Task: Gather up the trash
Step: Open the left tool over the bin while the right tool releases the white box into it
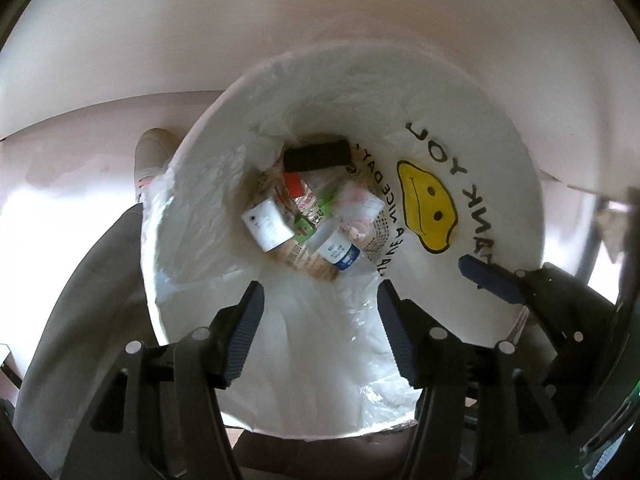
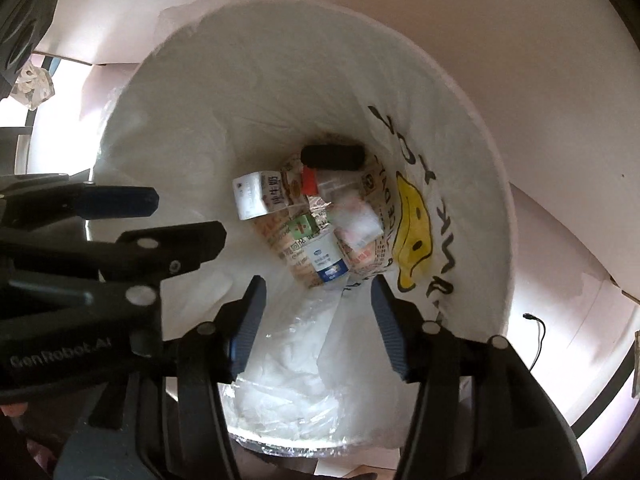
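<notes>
Both my claws, left gripper point(image 1: 320, 322) and right gripper point(image 2: 318, 320), hang parted and empty over the bin liner point(image 1: 460, 128). Below lies the trash point(image 1: 316, 220): milk carton point(image 2: 260, 196), black roll point(image 1: 316, 156). A shoe point(image 1: 150, 160) stands beside the bin.

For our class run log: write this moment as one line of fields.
left hand-held gripper: open, empty | right hand-held gripper: open, empty | both over bag | trash: inside

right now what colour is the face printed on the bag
Yellow smiley face with black outline, clearest in the left wrist view.
</notes>
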`<state>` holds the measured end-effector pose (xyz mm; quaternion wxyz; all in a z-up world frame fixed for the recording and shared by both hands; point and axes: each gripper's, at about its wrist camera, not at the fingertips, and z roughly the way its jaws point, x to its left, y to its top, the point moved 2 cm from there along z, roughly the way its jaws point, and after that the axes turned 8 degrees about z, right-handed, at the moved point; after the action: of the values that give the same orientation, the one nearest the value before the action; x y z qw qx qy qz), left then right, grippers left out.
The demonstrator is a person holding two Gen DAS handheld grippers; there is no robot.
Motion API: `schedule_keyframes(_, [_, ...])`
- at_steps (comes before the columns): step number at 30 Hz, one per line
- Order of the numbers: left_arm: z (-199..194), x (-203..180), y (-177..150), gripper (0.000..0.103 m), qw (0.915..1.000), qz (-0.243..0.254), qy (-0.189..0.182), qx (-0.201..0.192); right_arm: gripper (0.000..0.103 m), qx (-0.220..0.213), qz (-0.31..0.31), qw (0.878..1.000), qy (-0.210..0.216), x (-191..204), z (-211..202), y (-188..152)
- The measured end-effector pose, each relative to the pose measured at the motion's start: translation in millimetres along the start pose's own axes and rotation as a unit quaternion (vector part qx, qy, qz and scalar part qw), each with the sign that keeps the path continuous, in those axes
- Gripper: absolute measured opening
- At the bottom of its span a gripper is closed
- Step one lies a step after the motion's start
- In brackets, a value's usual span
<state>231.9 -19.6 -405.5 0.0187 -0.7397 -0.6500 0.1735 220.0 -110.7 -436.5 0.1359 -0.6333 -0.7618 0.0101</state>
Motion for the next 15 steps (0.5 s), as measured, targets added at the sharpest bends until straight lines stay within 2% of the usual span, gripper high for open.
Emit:
schedule_keyframes(5, [-14.5, 2.0, -6.8, 0.061, 0.9998, 0.011, 0.001, -0.015, 0.056, -0.01, -0.002, 1.0, 0.001, 0.4, -14.7, -8.4])
schedule_keyframes(8, [-25.1, -3.0, -14.6, 0.061, 0.9991, 0.029, 0.017, -0.026, 0.056, -0.02, -0.006, 1.0, 0.002, 0.6, -26.5, -16.9])
schedule_keyframes(11, [-42.6, -7.9, -26.5, 0.061, 0.9966, 0.053, 0.041, -0.048, 0.056, -0.035, -0.011, 0.999, 0.004, 2.3, -44.8, -26.0])
schedule_keyframes(15, [-71.5, -15.9, -43.2, 0.061, 0.9921, 0.075, 0.053, -0.085, 0.056, -0.061, -0.022, 0.998, 0.004, 8.6, -74.0, -41.5])
